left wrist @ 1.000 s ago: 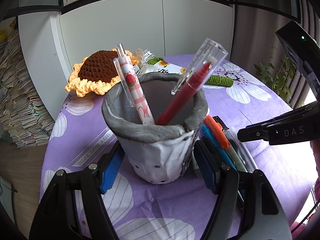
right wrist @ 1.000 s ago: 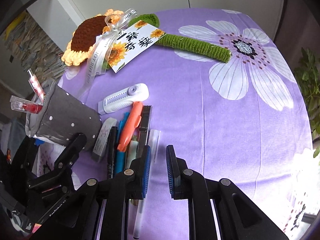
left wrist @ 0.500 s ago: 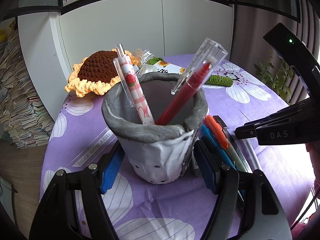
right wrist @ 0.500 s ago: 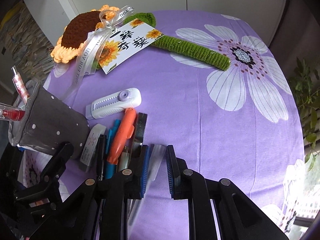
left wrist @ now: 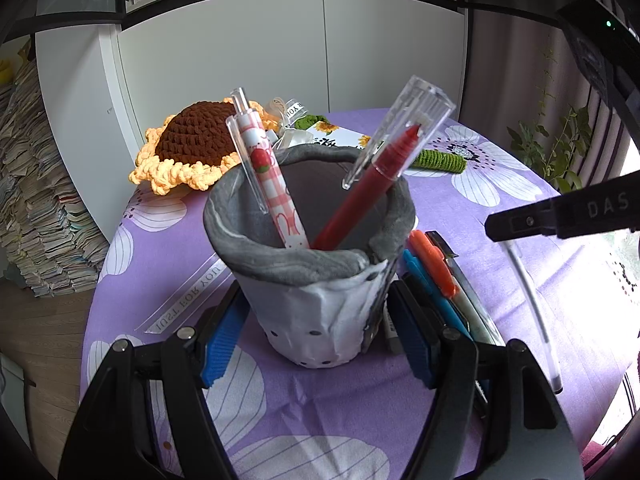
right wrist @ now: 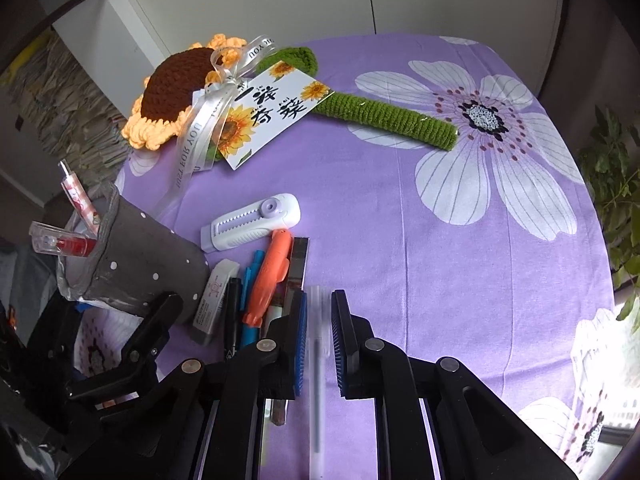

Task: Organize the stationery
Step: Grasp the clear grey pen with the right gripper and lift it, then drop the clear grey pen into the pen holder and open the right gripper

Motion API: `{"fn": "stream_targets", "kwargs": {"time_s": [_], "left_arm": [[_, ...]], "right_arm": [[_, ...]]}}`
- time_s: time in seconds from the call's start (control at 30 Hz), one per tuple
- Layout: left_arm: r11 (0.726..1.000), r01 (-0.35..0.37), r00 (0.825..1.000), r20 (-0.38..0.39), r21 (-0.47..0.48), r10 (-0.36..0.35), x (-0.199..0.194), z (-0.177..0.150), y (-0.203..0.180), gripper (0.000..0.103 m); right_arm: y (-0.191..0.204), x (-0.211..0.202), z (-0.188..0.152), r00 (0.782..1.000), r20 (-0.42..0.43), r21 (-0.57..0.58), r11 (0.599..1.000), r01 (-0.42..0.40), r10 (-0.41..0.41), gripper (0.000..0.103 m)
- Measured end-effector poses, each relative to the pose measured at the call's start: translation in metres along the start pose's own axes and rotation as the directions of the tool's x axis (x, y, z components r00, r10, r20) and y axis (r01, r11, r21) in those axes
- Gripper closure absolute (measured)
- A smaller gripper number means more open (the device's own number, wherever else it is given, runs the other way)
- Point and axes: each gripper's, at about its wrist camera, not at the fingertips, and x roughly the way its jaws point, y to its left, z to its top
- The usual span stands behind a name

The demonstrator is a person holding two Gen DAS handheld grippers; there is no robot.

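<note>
The right gripper (right wrist: 319,332) was clenched on the clear pen (right wrist: 318,364), its long axis along the fingers; the pen cup (left wrist: 320,280), grasped by the left gripper (left wrist: 316,340), stood to its left.

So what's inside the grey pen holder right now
Two pens stand in the grey pen holder: a pink checked pen and a red capped pen, both leaning on the rim. The holder's wall hides their tips and its bottom.

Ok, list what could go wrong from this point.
1. The right gripper grips the clear pen near one end, so its long free end may swing.
2. The grey pen holder, held by the left gripper, already has two pens leaning across its mouth; the new one may snag on them.
</note>
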Motion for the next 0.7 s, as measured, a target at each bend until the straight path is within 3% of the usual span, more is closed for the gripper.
{"fn": "stream_targets", "kwargs": {"time_s": [0.13,0.33,0.53,0.7], "left_arm": [[1.0,0.0,1.0,0.0,0.0,0.0,0.0,0.0,0.0,0.033],[1.0,0.0,1.0,0.0,0.0,0.0,0.0,0.0,0.0,0.033],[1.0,0.0,1.0,0.0,0.0,0.0,0.0,0.0,0.0,0.033],[1.0,0.0,1.0,0.0,0.0,0.0,0.0,0.0,0.0,0.033]], "right_arm": [[0.007,-0.039,0.005,0.993,0.109,-0.034,0.999,-0.035,0.038,0.09],[0.028,-0.094,0.007,0.957,0.273,-0.115,0.991,-0.065,0.095,0.092],[0.053,-0.142,0.014,0.892,0.432,-0.198,0.979,-0.054,0.137,0.092],[0.076,-0.17,0.024,0.84,0.508,-0.262,0.963,-0.058,0.189,0.092]]}}
